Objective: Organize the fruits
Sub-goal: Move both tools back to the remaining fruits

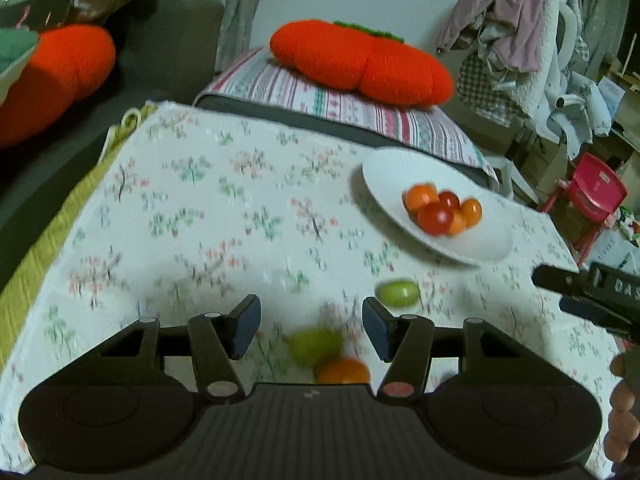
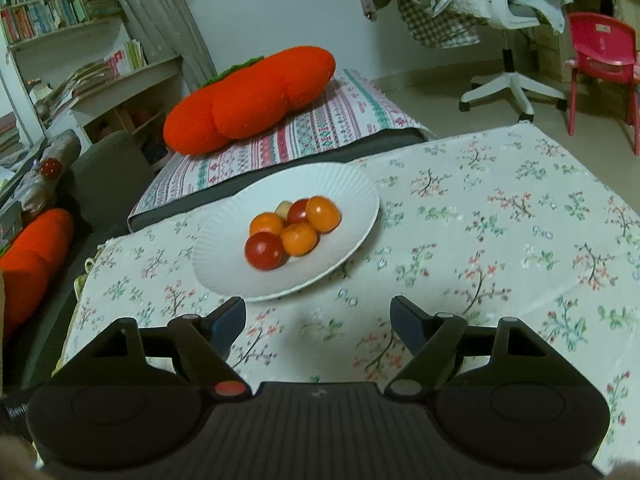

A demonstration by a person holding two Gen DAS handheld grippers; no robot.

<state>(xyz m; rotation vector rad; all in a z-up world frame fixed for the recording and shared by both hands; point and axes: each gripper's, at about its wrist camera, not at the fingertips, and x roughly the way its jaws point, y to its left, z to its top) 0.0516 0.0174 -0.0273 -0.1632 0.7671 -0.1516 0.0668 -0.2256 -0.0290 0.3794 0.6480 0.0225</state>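
Observation:
A white plate (image 2: 224, 268) on the floral cloth holds several small red and orange fruits (image 2: 298, 238); it also shows in the left wrist view (image 1: 380, 172). My left gripper (image 1: 311, 328) is open above the cloth, with a green fruit (image 1: 316, 345) and an orange fruit (image 1: 344, 372) lying between its fingers, untouched. Another green fruit (image 1: 399, 293) lies just beyond the right finger. My right gripper (image 2: 318, 322) is open and empty, just in front of the plate; it shows at the right edge of the left wrist view (image 1: 592, 296).
The floral cloth (image 2: 500, 220) covers a low table. Behind it a striped cushion (image 2: 320, 128) carries an orange knitted pillow (image 2: 256, 100). A second orange pillow (image 1: 52, 76) lies left. A white office chair (image 2: 512, 80) and a red chair (image 2: 600, 56) stand at right.

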